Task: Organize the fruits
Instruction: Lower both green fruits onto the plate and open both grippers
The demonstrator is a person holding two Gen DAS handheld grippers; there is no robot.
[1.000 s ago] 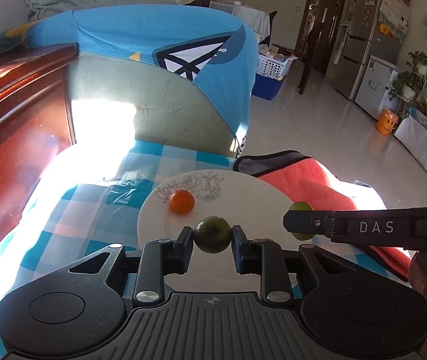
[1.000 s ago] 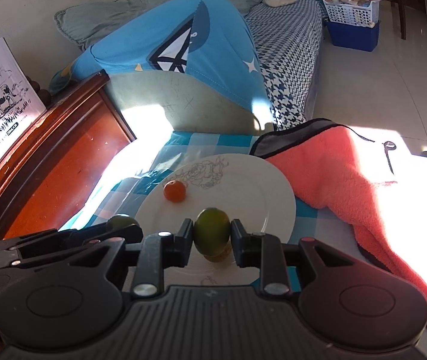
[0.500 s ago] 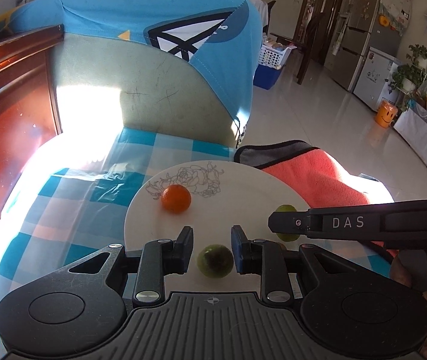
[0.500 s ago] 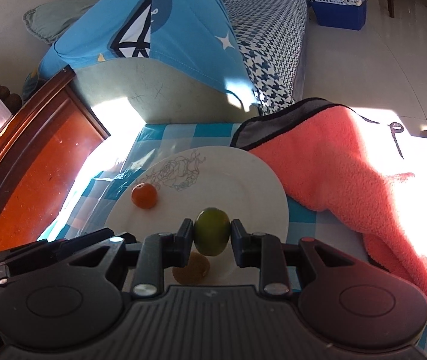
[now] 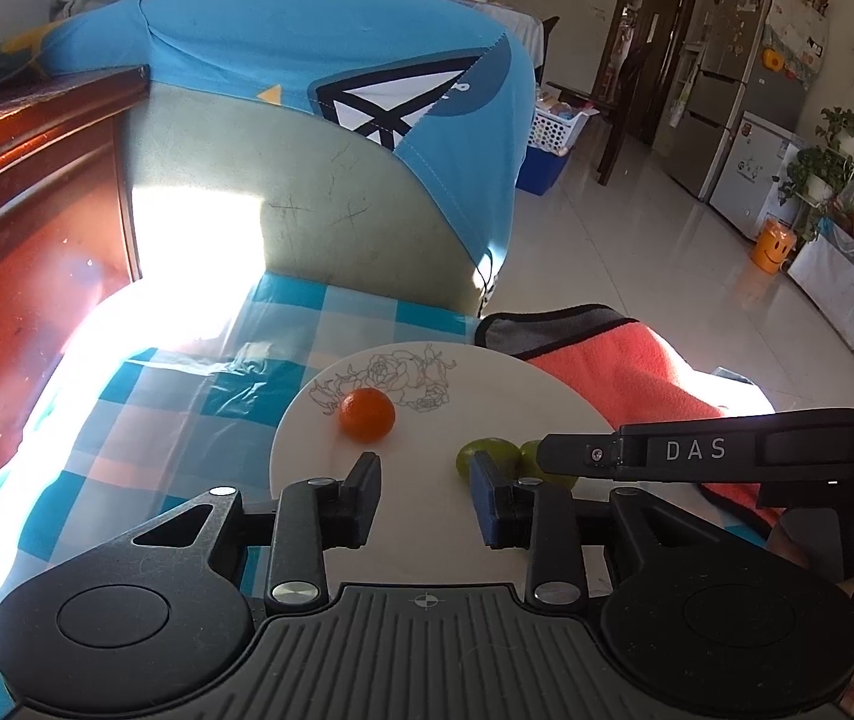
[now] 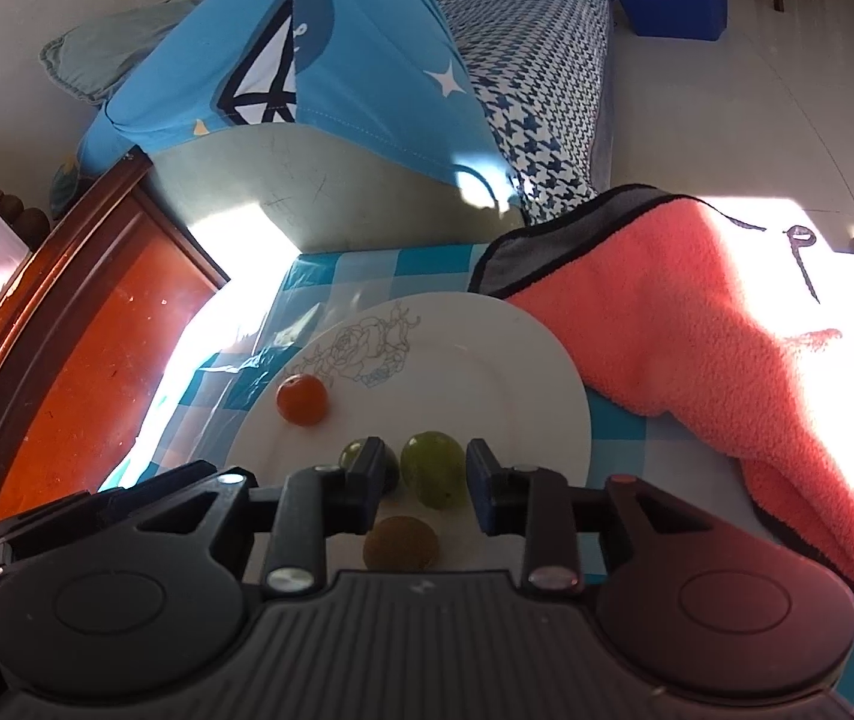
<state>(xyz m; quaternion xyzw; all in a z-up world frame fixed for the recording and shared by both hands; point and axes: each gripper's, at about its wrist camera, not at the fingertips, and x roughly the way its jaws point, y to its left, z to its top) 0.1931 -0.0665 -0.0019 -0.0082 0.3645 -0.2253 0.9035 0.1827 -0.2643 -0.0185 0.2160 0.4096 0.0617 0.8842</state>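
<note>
left gripper (image 5: 424, 495): spread wide, empty | right gripper (image 6: 421, 495): parted, loose around green fruit (image 6: 432, 468) on plate (image 6: 523, 372) | risk: knocking round fruit off plate rim on withdrawal

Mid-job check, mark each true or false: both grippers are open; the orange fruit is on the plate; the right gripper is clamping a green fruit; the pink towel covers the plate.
1. Both grippers are open. True: the left gripper and right gripper both stand with jaws apart.
2. The orange fruit is on the plate. True.
3. The right gripper clamps a green fruit. False: it lies on the plate between open jaws.
4. The pink towel covers the plate. False: it lies beside it.
</note>
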